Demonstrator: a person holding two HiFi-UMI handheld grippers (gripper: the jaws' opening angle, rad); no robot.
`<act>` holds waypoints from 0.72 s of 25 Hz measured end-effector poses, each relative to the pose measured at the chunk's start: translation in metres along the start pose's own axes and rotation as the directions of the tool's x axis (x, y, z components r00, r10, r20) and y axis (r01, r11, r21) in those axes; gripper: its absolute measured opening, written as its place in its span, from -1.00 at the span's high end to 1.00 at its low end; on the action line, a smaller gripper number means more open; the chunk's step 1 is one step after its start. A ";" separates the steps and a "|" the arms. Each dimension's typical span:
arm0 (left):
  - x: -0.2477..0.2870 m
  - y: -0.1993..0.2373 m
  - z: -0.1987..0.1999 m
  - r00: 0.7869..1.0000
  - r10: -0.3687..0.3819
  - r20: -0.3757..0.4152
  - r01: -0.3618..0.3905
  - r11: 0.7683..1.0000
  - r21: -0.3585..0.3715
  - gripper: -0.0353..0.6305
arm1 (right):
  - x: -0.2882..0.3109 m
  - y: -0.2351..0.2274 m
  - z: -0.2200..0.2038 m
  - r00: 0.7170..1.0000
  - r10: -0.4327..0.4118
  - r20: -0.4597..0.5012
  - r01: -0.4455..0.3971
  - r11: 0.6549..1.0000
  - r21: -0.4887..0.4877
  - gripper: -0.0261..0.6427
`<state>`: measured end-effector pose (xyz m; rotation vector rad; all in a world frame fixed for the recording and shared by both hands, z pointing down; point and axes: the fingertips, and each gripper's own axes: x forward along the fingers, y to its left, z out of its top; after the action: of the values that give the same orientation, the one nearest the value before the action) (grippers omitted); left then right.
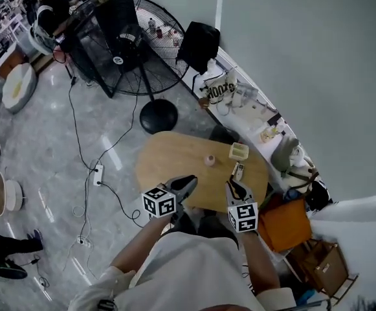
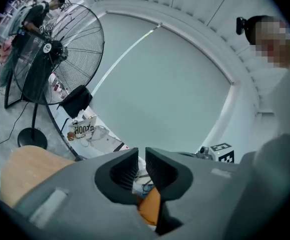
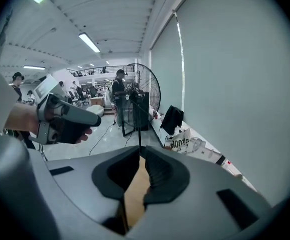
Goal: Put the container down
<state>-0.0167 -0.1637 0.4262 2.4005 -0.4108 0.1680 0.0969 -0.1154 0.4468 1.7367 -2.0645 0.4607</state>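
Observation:
On the oval wooden table (image 1: 168,161) a pale yellow square container (image 1: 239,151) stands near the far right edge. A small pink cup (image 1: 209,160) sits to its left, and a small pale object (image 1: 237,171) lies just in front of it. My left gripper (image 1: 191,181) hovers over the table's near edge with its jaws together and nothing between them (image 2: 142,151). My right gripper (image 1: 237,185) hangs just short of the small pale object, its jaws likewise together and empty (image 3: 140,151). Neither gripper touches the container.
A large black floor fan (image 1: 120,44) stands beyond the table. A cluttered low ledge (image 1: 239,99) runs along the wall at right. An orange bag (image 1: 285,224) sits beside the table's right end. Cables and a power strip (image 1: 98,173) lie on the floor at left.

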 end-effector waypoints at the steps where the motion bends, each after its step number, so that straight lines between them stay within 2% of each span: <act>1: -0.002 -0.007 0.003 1.000 0.002 0.001 -0.002 1.000 0.013 0.75 | -0.009 -0.001 0.007 1.000 0.003 0.015 -0.003 1.000 0.001 0.82; 4: -0.003 -0.027 0.010 1.000 0.017 0.012 -0.018 0.999 0.046 0.77 | -0.032 -0.009 0.023 0.998 0.018 0.055 -0.019 1.000 0.004 0.86; 12: -0.001 -0.072 0.018 0.997 0.040 0.071 -0.046 0.996 0.082 0.81 | -0.073 -0.031 0.043 0.987 0.121 0.106 -0.114 0.991 -0.070 0.88; 18: -0.004 -0.102 0.024 0.988 0.089 0.128 -0.106 0.986 0.132 0.83 | -0.105 -0.050 0.053 0.974 0.165 0.154 -0.154 0.985 -0.081 0.90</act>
<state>0.0141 -0.1059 0.3446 2.5367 -0.5920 0.0964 0.1570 -0.0606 0.3474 1.6223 -2.3166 0.3001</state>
